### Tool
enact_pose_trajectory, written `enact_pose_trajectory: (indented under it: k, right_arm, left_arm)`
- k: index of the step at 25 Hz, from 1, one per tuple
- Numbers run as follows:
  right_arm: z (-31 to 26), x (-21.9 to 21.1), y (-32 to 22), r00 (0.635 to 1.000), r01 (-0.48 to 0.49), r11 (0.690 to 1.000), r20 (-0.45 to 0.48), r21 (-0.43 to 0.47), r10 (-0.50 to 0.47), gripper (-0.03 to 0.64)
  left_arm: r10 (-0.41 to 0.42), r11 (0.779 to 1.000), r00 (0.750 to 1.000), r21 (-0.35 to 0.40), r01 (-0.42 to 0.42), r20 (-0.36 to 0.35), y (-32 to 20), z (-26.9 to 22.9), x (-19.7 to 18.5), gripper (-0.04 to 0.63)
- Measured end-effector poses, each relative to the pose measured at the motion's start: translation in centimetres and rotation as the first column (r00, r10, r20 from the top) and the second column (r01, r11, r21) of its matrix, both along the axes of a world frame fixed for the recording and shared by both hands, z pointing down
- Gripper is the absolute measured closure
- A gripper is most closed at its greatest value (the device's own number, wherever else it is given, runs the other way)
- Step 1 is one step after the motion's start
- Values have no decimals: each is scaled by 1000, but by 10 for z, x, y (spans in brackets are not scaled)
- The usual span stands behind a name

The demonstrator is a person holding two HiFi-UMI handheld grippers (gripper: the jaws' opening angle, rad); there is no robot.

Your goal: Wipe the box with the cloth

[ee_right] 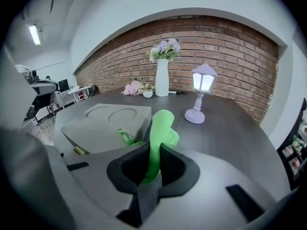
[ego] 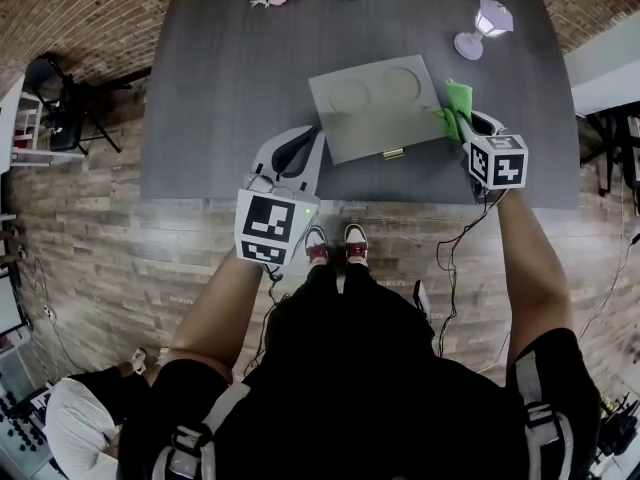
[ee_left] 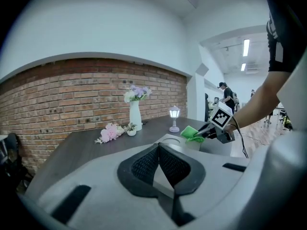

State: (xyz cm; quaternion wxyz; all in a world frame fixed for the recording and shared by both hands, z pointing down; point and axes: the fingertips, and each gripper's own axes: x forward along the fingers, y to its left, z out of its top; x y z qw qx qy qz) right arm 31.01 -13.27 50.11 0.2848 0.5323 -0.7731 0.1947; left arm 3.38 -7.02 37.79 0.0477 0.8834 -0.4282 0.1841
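While the left gripper point(ego: 306, 140) hangs over the near edge of the dark table point(ego: 220, 78), left of centre in the head view, its jaws are pressed together at the tips with nothing between them. They point toward the near left corner of the grey box point(ego: 375, 108). That box sits at the frame's centre with its lid down. It has two round recesses on top and a brass latch point(ego: 393, 154) on the near side, and its inside cannot be seen. At the box's right edge is the green cloth point(ego: 457, 103), pinched upright between the clenched jaws of the right gripper point(ego: 465, 128). Both forearms reach up from the lower frame, the right one nearly straight. A small lantern lamp point(ego: 485, 23) stands at the upper right. Centre top in the right gripper view, a white vase point(ee_right: 162, 78) holds pale flowers point(ee_right: 164, 47) by the brick wall point(ee_right: 230, 47).
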Motion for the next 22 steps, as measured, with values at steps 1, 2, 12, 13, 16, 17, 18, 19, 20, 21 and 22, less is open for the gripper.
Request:
enact_pose_trajectory:
  k: [1,2,12,13,16,17,18,19,20,21,22]
  right_arm:
    - [-1,1,4,1000,-9,1000,2,-1,9,578]
    - [-2,2,8,1000,-18,1000,3,-3,18,578]
    - [0,3,33,996,-86,996,10,-21,86,578]
    - [0,3,34,996,-92,995,9,-22,92,578]
    - [1,2,39,994,-106,994,1,-26,106,578]
    - [1,2,40,994,-110,994,-3,-27,110,578]
    - [0,2,41,993,-114,993,-8,-28,114,578]
    - [0,3,42,993,-120,992,-13,-28,120,578]
    - [-2,4,42,992,-128,991,-18,-26,127,578]
    - [-4,7,42,990,-137,990,-23,-23,136,578]
    - [-8,10,41,989,-146,989,-28,-17,146,578]
  left_arm:
    - [-1,1000,1000,5,1,-1,1,-3,-2,586]
    - [-3,1000,1000,10,3,-2,1,-6,-4,586]
    - [-3,1000,1000,26,4,-19,5,-17,-18,586]
    - [0,1000,1000,24,1,-22,6,-16,-20,586]
    - [7,1000,1000,20,-7,-27,7,-13,-24,586]
    - [10,1000,1000,18,-10,-30,7,-13,-26,586]
    - [13,1000,999,18,-12,-31,7,-12,-28,586]
    - [15,1000,999,18,-14,-33,7,-12,-30,586]
    - [16,1000,999,19,-15,-35,7,-13,-32,586]
    - [17,1000,999,20,-16,-37,7,-13,-35,586]
    - [17,1000,999,22,-16,-40,6,-14,-38,586]
